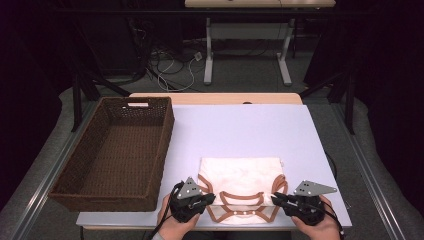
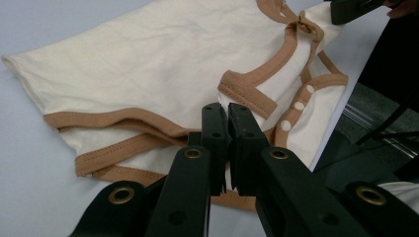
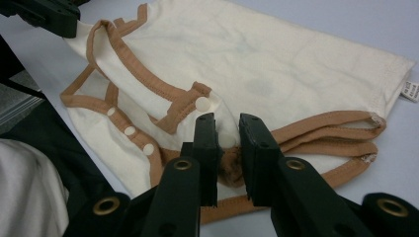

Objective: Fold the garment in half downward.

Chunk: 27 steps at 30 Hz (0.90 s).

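Fingers (image 2: 216,129) of the left gripper (image 1: 206,201) pinch the garment's (image 1: 242,175) tan hem; the right gripper's (image 1: 276,198) fingers (image 3: 206,133) clamp its snap edge. Between them it lies folded on the tabletop (image 1: 240,127), not yet lifted. Beyond the left fingers waits an empty basket (image 1: 70,187), likely its destination.

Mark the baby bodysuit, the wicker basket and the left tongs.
baby bodysuit (image 1: 242,175): high view, plain cream middle of the cloth.
wicker basket (image 1: 165,135): high view, right side wall.
left tongs (image 2: 227,128): left gripper view, between the fingertips.
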Available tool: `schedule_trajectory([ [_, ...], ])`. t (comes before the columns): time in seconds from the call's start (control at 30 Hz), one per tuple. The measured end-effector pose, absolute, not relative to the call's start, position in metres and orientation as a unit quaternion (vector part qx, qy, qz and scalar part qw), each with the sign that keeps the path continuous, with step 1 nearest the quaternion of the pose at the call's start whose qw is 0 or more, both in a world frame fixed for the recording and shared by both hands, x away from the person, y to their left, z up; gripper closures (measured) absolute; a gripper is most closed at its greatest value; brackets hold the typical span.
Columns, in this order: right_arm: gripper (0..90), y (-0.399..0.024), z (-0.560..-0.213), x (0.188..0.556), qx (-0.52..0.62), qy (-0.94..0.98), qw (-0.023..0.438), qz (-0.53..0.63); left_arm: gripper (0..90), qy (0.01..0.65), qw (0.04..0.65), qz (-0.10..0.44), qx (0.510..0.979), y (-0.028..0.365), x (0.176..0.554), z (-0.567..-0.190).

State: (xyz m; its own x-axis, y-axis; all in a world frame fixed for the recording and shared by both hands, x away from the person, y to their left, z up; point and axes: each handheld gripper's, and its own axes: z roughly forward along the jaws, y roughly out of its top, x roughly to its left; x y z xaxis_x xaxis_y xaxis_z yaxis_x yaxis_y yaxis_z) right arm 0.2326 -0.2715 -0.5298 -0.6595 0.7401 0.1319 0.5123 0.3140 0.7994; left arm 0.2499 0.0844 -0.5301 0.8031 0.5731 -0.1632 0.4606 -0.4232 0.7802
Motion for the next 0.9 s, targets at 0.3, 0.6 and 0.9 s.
schedule_trajectory([
  [0.3, 78.0, -0.272, -0.528, 0.228, 0.390, 0.800, 0.126, 0.438, 86.0, 0.305, 0.442, 0.057, 0.842, 0.088, 0.243, -0.530],
  [0.6, 77.9, -0.273, -0.533, 0.227, 0.386, 0.810, 0.118, 0.424, 85.5, 0.306, 0.431, 0.047, 0.848, 0.086, 0.241, -0.537],
  [0.9, 72.9, -0.273, -0.538, 0.227, 0.389, 0.812, 0.106, 0.421, 79.8, 0.308, 0.428, 0.041, 0.848, 0.086, 0.240, -0.541],
])
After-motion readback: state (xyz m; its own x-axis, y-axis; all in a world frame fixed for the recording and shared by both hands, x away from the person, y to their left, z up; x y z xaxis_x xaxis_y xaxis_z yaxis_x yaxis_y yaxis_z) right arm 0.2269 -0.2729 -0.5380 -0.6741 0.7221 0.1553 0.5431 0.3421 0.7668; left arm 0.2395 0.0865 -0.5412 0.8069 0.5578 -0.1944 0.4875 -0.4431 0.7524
